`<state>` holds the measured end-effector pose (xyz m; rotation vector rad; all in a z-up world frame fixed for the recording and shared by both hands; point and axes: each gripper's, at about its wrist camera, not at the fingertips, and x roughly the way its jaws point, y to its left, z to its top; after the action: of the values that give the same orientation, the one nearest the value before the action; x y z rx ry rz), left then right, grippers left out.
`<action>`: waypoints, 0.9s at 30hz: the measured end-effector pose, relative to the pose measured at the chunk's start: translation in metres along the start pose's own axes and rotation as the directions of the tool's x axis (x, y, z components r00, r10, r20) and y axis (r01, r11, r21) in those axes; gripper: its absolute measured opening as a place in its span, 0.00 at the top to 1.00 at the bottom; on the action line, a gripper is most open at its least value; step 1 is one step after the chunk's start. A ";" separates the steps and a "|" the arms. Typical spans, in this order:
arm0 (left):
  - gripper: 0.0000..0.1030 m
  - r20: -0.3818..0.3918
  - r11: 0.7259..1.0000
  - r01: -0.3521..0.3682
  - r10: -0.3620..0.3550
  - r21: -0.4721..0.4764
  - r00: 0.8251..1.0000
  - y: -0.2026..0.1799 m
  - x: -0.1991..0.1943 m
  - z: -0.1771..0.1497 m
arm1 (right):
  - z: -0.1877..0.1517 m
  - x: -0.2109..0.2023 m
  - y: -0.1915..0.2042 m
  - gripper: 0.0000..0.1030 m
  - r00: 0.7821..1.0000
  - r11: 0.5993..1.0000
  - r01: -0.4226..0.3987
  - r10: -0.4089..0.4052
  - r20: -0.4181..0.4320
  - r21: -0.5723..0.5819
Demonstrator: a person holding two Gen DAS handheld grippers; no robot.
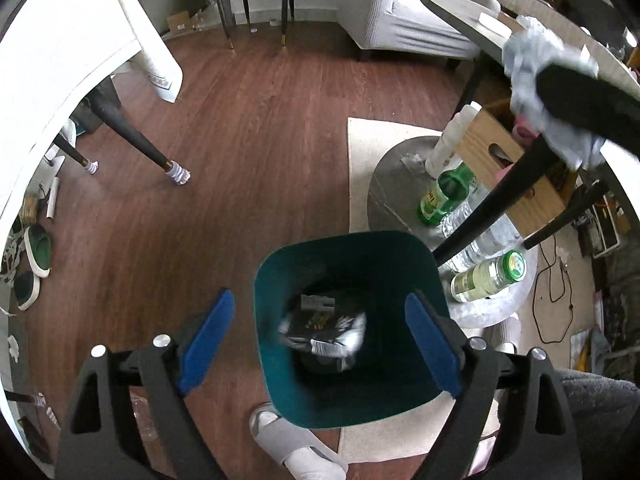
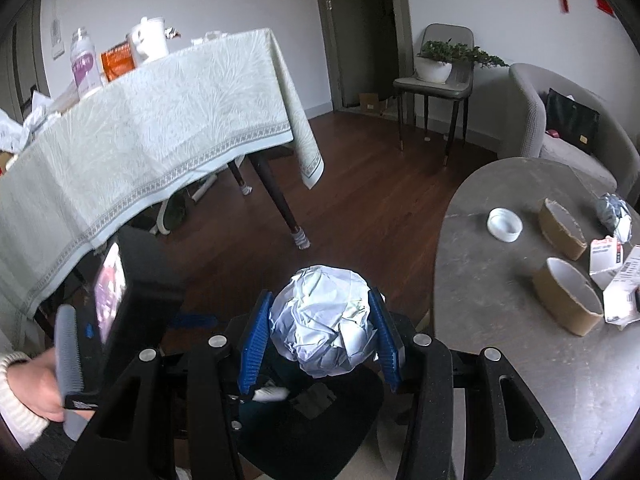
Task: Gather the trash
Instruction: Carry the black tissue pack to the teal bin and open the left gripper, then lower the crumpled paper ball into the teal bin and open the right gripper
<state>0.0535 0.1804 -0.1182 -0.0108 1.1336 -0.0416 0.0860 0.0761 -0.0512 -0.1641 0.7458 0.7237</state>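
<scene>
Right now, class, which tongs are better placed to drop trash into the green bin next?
Right. The right tongs already grip the crumpled paper ball; the left tongs hang open, empty, over the green bin.

We see a long table draped in a pale green patterned tablecloth [image 2: 168,120], and on it a white ceramic teapot [image 2: 149,42] beside an orange packet [image 2: 117,60] and a clear bottle with a purple label [image 2: 83,62]. Against the far wall stands a grey upholstered chair [image 2: 438,80] carrying a white pot of trailing green leaves [image 2: 440,60], with a grey rounded armchair [image 2: 560,120] to its right. Below, on the dark red-brown wooden floor [image 1: 248,140], lie green slip-on shoes [image 1: 38,246], and a green glass bottle [image 1: 448,196] stands on a low round grey shelf [image 1: 390,188].
</scene>
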 end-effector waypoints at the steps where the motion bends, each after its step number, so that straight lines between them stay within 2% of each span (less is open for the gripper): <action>1: 0.12 0.003 1.000 0.002 -0.002 -0.008 1.000 0.003 -0.001 0.000 | -0.001 0.004 0.001 0.53 1.000 1.000 0.000 0.000 -0.013 -0.004; 6: 0.12 0.035 0.999 -0.003 0.005 -0.046 0.999 0.017 -0.012 0.002 | -0.005 0.017 0.004 0.53 0.998 1.000 0.006 -0.007 -0.059 -0.009; 12: 0.14 0.120 0.995 0.003 0.009 -0.104 0.993 0.033 -0.032 0.005 | -0.013 0.042 0.010 0.53 0.990 1.000 0.003 -0.005 -0.137 -0.018; 17: 0.18 0.207 0.990 0.029 0.000 -0.137 0.978 0.043 -0.053 0.007 | -0.023 0.062 0.021 0.53 0.978 0.999 -0.017 0.009 -0.207 -0.034; 27: 0.31 0.310 0.982 0.069 -0.011 -0.178 0.951 0.057 -0.080 0.011 | -0.047 0.095 0.039 0.53 0.947 0.997 -0.060 0.041 -0.319 -0.050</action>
<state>0.0314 0.2401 -0.0426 -0.2020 0.8203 0.0299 0.0826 0.1386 -0.1445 -0.3223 1.0401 0.7782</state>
